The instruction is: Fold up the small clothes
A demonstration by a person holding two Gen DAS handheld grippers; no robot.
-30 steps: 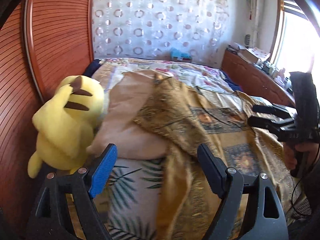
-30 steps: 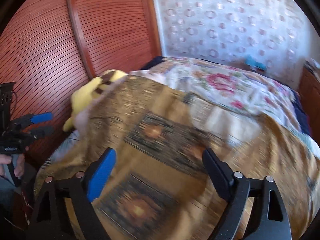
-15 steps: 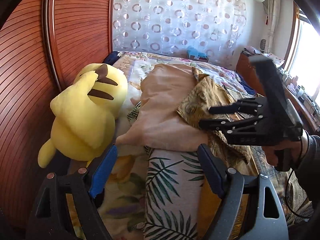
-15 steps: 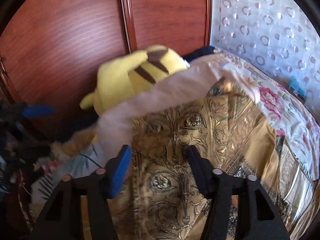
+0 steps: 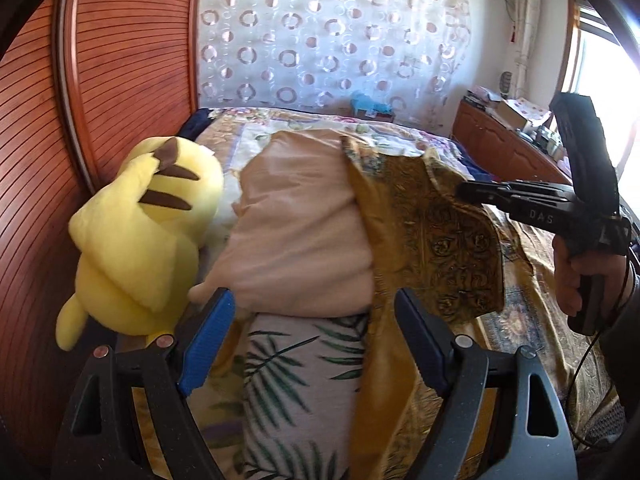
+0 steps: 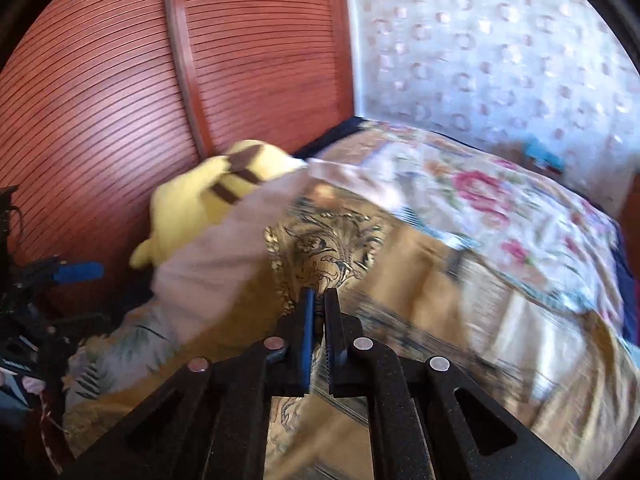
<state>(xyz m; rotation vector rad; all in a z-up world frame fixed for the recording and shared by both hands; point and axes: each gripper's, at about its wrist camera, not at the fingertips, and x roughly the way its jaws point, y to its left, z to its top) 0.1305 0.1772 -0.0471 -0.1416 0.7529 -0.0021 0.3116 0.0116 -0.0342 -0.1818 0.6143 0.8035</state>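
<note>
— Gold brocade, that is what we have: in the left wrist view the gold patterned garment (image 5: pixel 436 236) lies from centre out to 3 o'clock, one flap lifted off the bed (image 5: pixel 304 124). What holds it up?

— Our right gripper (image 5: pixel 460 193), coming in from 3 o'clock in a hand (image 5: pixel 580 276). Its fingers are clenched on the cloth's upper edge, so the flap hangs below them. We judge that edge is pinched in order to carry it across for a fold.

— And our left gripper (image 5: pixel 308 344)?

— Released, at 6 o'clock, blue pad (image 5: pixel 206 346) on one side, nothing between the jaws. It hovers over the leaf-print pillow (image 5: pixel 296 384), near the pale pink cloth (image 5: pixel 300 232) at centre, probably waiting to take a second corner.

— The yellow plush toy (image 5: pixel 140 240)?

— At 9 o'clock, leaning by the wooden slatted door (image 5: pixel 120 80), touching the pink cloth. It crowds that side, so a fold towards 9 o'clock could snag on it.

— Now the right wrist view.

— Blurred, yet the right gripper (image 6: pixel 319 300) at 6 o'clock is plainly clamped, a sliver of the gold patterned garment (image 6: pixel 328 248) caught between the pads. The rest spreads towards 3 o'clock over the floral bed (image 6: pixel 500 200). The plush toy (image 6: pixel 208 204) sits at 10 o'clock, the left gripper (image 6: pixel 60 276) at 9 o'clock, its opening too blurred to judge here.

— So folding has barely begun?

— In our judgement, yes: the garment is mostly unfolded.
</note>
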